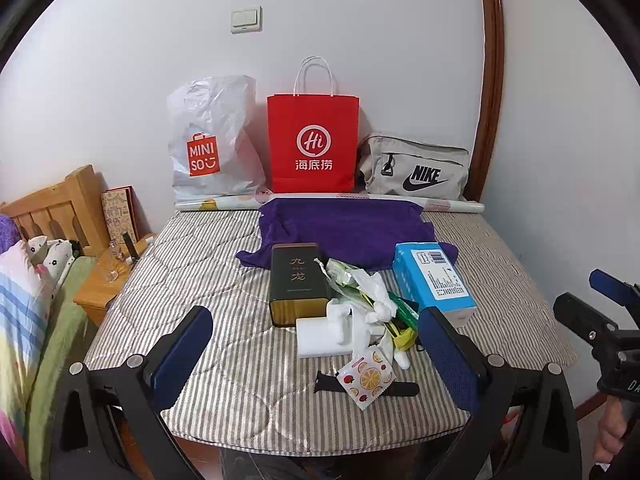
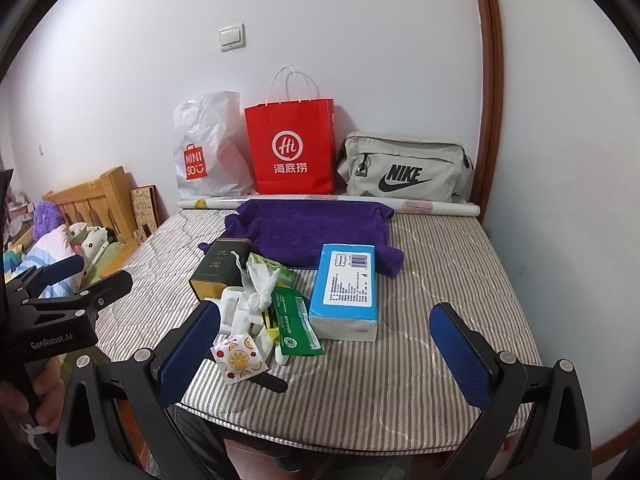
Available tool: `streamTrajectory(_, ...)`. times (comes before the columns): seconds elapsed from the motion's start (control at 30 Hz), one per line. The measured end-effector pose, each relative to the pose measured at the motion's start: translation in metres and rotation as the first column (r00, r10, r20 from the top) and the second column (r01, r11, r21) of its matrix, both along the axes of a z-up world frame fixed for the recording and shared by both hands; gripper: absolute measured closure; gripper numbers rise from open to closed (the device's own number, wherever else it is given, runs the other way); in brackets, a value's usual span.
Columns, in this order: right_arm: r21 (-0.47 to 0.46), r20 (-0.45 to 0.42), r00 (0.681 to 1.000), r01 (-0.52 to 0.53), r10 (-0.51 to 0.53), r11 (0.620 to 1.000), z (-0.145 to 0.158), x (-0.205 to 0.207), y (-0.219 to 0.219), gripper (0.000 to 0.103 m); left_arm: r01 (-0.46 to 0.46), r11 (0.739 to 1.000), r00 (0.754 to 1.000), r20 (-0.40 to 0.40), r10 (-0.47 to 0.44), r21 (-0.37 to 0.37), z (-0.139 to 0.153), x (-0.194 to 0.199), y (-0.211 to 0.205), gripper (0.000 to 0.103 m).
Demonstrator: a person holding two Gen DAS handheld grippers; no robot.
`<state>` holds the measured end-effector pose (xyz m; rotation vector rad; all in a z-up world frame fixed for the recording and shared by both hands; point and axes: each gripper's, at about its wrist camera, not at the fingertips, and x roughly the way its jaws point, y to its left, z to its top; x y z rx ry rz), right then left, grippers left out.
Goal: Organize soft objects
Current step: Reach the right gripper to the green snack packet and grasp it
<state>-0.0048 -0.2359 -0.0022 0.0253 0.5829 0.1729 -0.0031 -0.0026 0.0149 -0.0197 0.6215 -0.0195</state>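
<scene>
Both grippers hover side by side over the bed, the left gripper (image 1: 316, 344) and right gripper (image 2: 324, 340) spread wide (nothing held).

Black strap (image 1: 328, 382) half under the fruit-print packet (image 1: 366, 376), its ends alone showing

My right gripper (image 2: 324, 354) hovering wide open at frame bottom; blue tissue pack (image 2: 346, 292) lying centre, purple towel (image 2: 308, 232) behind.
</scene>
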Motion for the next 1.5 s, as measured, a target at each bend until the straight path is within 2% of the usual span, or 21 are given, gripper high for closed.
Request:
streamTrajectory(0.2,0.034,-0.044,0.999,-0.003,0.004,0.999,-0.017,0.017,-0.006,0.0,0.016,1.0,0.999,-0.043,-0.015,0.022,-0.022,0.019,-0.002,0.0)
streamTrajectory(0.37,0.046,-0.089,0.996,-0.002,0.006,0.999,-0.043,0.035,-0.008,0.0,0.039,0.999,0.991,-0.128,-0.036,0.021,-0.055,0.04,0.001,0.001)
streamTrajectory(0.47,0.053,-0.12,0.992,-0.017,0.023,0.998,-0.058,0.046,-0.005,0.0,0.034,0.999,0.988,-0.152,-0.028,0.035,-0.068,0.046,0.0,0.003)
streamTrajectory(0.63,0.074,-0.167,0.982,-0.074,0.086,0.994,-0.083,0.067,0.003,0.001,0.037,0.999,0.982,-0.183,-0.036,0.0,-0.085,0.056,0.006,0.003)
streamTrajectory(0.97,0.2,-0.284,0.935,-0.159,0.212,0.967,-0.127,0.111,0.012,0.022,0.028,0.999,0.975,-0.219,-0.036,-0.04,-0.116,0.074,0.022,0.003)
streamTrajectory(1.1,0.226,-0.325,0.914,-0.173,0.241,0.959,-0.141,0.122,0.016,0.022,0.025,0.997,0.968,-0.247,-0.041,-0.07,-0.127,0.083,0.026,0.003)
streamTrajectory(1.37,0.259,-0.371,0.88,-0.208,0.296,0.943,-0.154,0.141,0.029,0.024,0.032,0.997,0.956,-0.29,-0.053,-0.077,-0.145,0.093,0.028,0.003)
streamTrajectory(1.43,0.256,-0.376,0.875,-0.219,0.306,0.942,-0.156,0.143,0.033,0.031,0.03,0.997,0.954,-0.295,-0.051,-0.074,-0.147,0.094,0.029,0.003)
streamTrajectory(1.5,0.258,-0.384,0.866,-0.232,0.32,0.938,-0.157,0.145,0.036,0.045,0.029,0.997,0.953,-0.3,-0.05,-0.076,-0.148,0.095,0.029,0.003)
